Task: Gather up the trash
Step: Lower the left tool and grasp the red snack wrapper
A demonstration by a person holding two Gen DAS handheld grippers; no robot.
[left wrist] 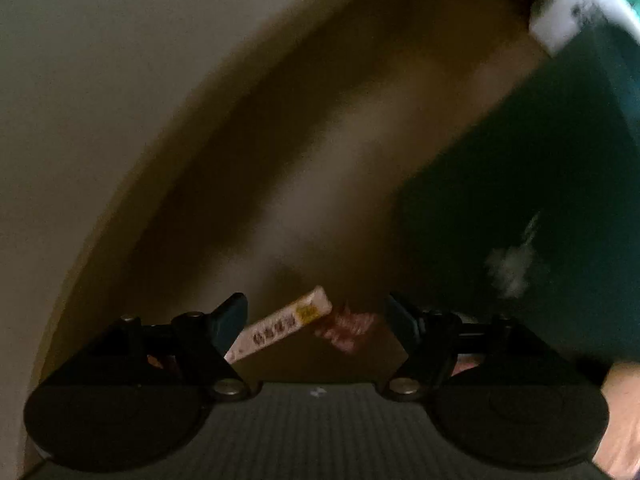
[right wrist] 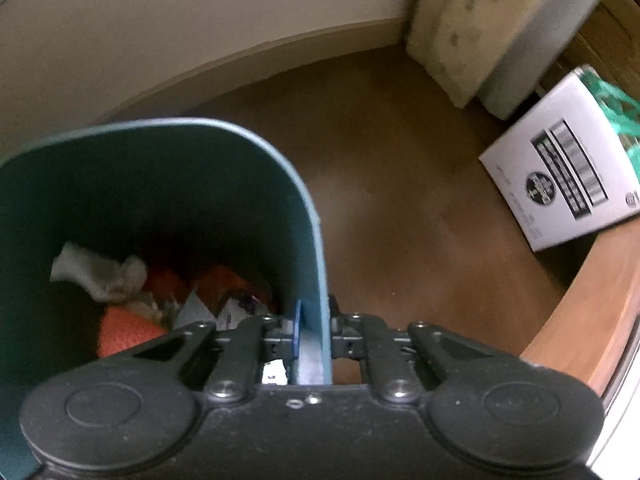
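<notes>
Brown floor (right wrist: 400, 184); bin (right wrist: 308, 240) rim pinched by right gripper (right wrist: 314, 344), left gripper (left wrist: 316, 320) spread over wrapper (left wrist: 280, 326); a tipped bin was risked.

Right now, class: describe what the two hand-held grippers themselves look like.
Both are black. The left hand-held gripper has two round discs on a ribbed grey base, silver screws and dark flat fingers. The right hand-held gripper has matching discs, black linkage bars and a blue pad.

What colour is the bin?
Dark teal, a bluish green. The bin shows best in the right wrist view.
</notes>
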